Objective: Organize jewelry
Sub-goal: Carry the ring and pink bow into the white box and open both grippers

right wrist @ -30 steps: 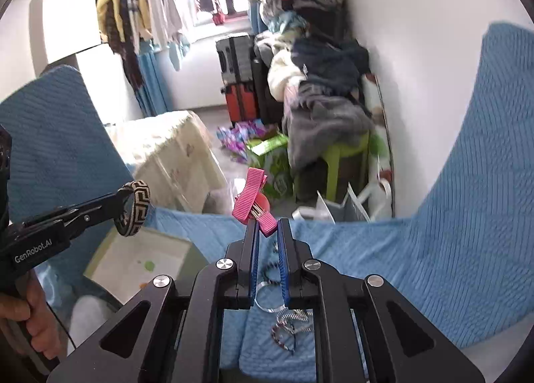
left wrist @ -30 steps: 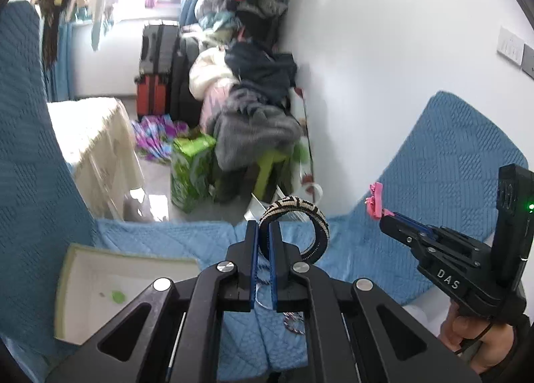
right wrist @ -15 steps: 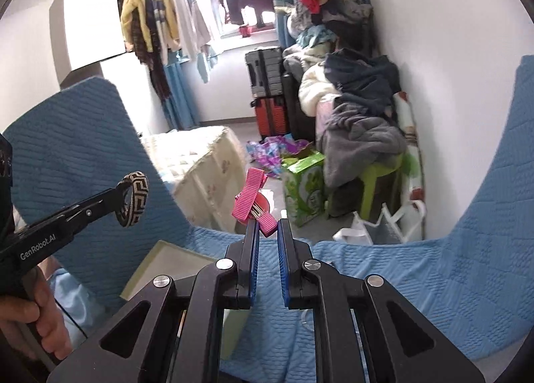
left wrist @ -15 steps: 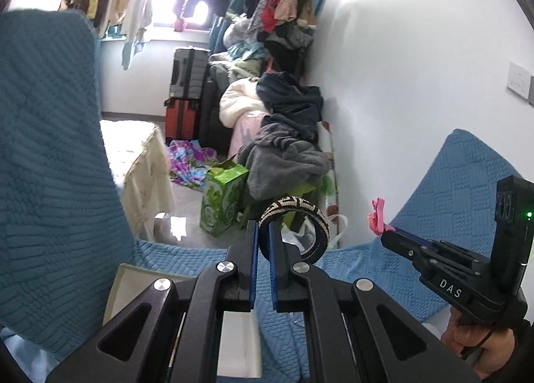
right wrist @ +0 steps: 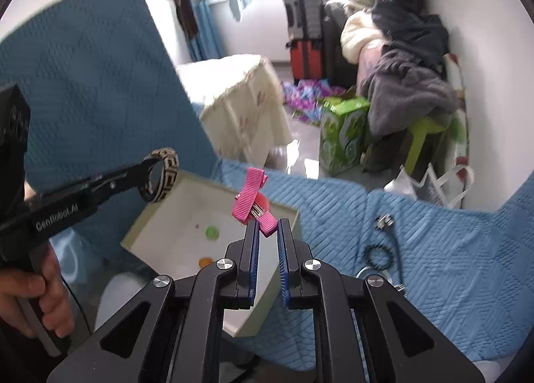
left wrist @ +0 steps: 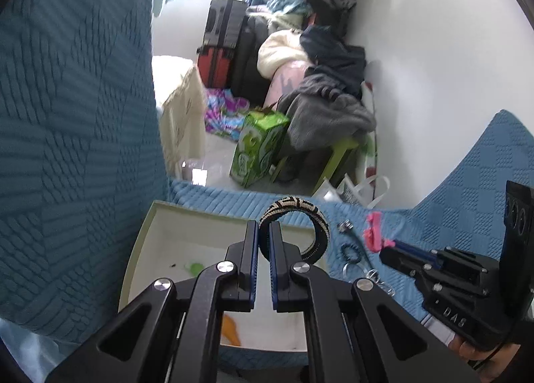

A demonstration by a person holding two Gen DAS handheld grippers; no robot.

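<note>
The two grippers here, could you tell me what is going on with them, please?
A person is sorting jewelry on a blue bedspread. The left gripper holds a patterned bangle above an open white box. The right gripper holds a pink bow clip near the box's edge, its jaws seemingly slightly apart. A few small pieces lie on the bedspread. Neither item is in the box yet.

Left wrist view: sits just behind the left tongs [left wrist: 263,232], looking forward and down, close over the shallow white open box [left wrist: 143,232] on the blue quilted cover [left wrist: 450,196]. Right wrist view: behind the right tongs [right wrist: 267,229], further right, same heading. Both share the box [right wrist: 157,212], the green carton [left wrist: 260,149] [right wrist: 343,136], and each other's tongs.
</note>
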